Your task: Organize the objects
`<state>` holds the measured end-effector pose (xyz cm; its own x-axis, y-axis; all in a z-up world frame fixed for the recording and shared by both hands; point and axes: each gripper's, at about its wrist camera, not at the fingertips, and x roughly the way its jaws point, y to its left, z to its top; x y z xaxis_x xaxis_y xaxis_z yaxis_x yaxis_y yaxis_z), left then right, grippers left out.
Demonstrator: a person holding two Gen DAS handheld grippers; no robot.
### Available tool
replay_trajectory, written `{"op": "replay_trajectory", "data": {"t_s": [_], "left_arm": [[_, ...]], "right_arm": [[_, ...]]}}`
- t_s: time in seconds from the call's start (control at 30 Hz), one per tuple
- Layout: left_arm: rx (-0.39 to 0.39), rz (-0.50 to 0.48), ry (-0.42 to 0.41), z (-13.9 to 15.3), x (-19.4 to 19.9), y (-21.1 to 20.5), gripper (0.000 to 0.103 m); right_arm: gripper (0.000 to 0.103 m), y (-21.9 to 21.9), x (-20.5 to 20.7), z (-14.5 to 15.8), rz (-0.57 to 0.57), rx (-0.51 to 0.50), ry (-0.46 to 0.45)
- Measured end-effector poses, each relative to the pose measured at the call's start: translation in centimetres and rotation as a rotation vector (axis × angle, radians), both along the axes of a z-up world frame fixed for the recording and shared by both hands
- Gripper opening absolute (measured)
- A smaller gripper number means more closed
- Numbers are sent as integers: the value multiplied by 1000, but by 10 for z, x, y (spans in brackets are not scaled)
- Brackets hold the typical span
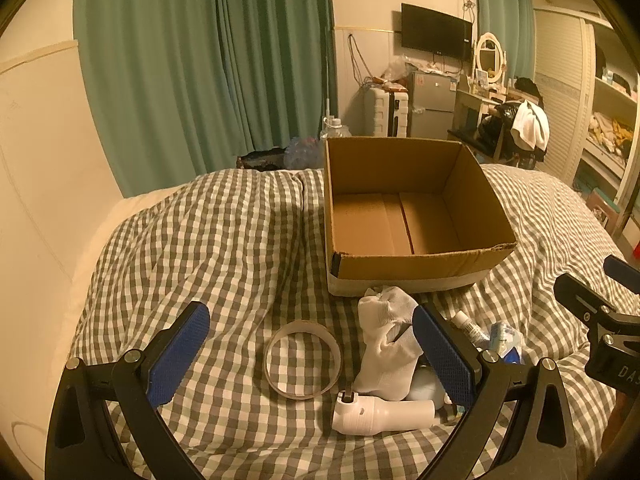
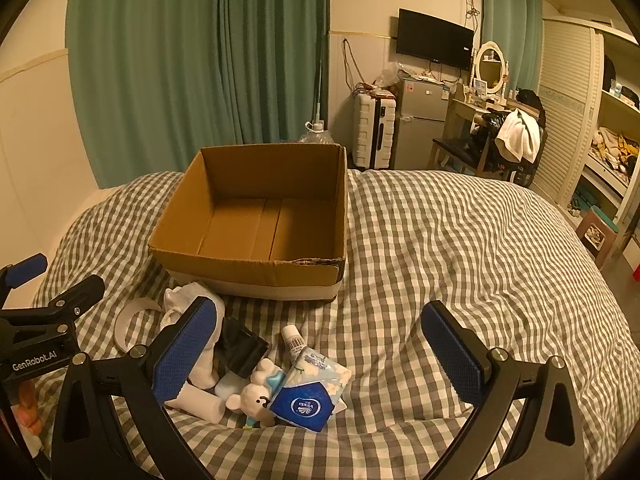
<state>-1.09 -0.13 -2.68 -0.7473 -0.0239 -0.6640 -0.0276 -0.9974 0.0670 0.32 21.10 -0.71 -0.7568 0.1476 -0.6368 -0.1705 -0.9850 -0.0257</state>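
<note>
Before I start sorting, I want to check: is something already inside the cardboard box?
No, the cardboard box shows only its bare brown floor, while the tissue pack and sock lie on the bed in front of it.

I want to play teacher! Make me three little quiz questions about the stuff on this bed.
1. True or false: the cardboard box has things in it.
2. Which lies left of the white sock? A) clear tape ring B) tissue pack
3. Fill in: the left tool and right tool are both ____.

Key: 1 false; 2 A; 3 open.
</note>
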Motion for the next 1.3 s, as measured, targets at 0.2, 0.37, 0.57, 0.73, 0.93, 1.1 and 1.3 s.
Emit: {"op": "replay_trajectory", "data": {"t_s": [0.2, 0.37, 0.57, 0.73, 0.93, 1.1, 1.3], "left_arm": [[-9, -5, -42, -10, -8, -6, 103], [-31, -11, -112, -24, -22, -16, 103], [-30, -11, -173, -43, -34, -28, 103], [-35, -45, -237, -64, -41, -28, 103], [-34, -57, -302, -86, -48, -27, 103], [-30, -62, -342, -95, -51, -28, 103], [-28, -68, -409, -118, -62, -27, 103]], "right_arm": [[103, -3, -7, -8, 8, 4, -30], [103, -5, -15, -17, 14, 7, -60], [103, -11, -23, -26, 44, -3, -87], [103, -22, -38, -44, 85, 8, -152], [99, -20, -49, -67, 33, 16, -230], [98, -10, -53, -78, 1, -16, -268], [94, 3, -57, -87, -231, -74, -297]]}}
